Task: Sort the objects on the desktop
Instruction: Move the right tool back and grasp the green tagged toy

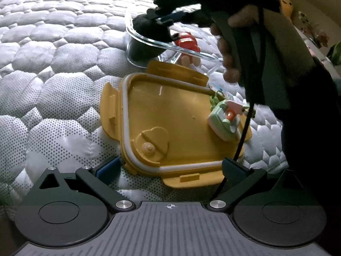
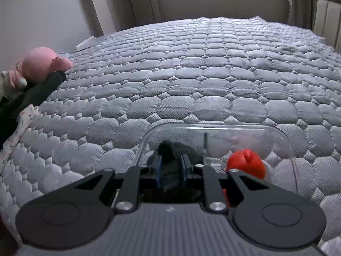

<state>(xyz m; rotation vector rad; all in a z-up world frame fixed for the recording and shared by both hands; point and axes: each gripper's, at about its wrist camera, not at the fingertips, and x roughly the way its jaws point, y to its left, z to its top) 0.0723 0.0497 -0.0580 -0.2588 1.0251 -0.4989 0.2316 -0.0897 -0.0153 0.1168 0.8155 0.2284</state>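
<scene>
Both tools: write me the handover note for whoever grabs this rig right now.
Right tool: shut on a dark lump, held over the clear glass container, not yet let go.
Left tool: open, holding nothing, fingers either side of the near edge of the yellow lid.
Done: the red toy is already inside the container.
Left: release the dark lump into the container. The small green toy lies on the yellow lid's right side and probably goes in next. The lid lies inner side up on the quilted mattress, beside the container; likely it closes the container last.
</scene>
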